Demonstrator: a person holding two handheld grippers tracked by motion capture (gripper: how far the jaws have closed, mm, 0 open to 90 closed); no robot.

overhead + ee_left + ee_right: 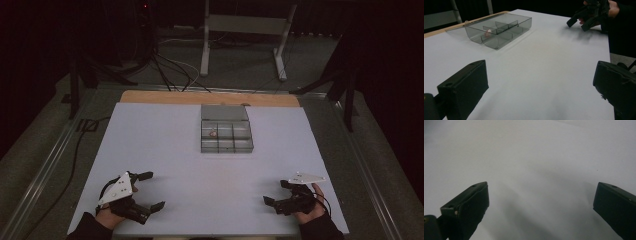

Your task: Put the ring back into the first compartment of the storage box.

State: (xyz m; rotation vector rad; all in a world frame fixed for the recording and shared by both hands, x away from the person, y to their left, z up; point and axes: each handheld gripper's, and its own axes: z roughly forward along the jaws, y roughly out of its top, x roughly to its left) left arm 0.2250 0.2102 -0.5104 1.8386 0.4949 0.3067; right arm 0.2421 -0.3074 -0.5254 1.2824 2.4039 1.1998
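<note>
Dark room, cables and a grey metal frame on the floor beyond the far edge; the work surface is a pale grey-white table top with a wooden strip along its far edge.

One smoky grey transparent plastic compartment box sits near the middle of the far edge, lid folded back. Six compartments counted, two rows of three. One small pinkish object lies in the far-left compartment (too small to identify).

Two grippers. Left gripper rests at the near-left corner, jaws spread wide, nothing between them. Right gripper at the near-right corner, jaws likewise apart and empty. Both well apart from the box.

Risks, as judged: the box is light and unanchored, so a jaw catching its wall could slide or tip it. The pinkish object is tiny, so the wide jaws may pinch the divider instead, or flick it out.
</note>
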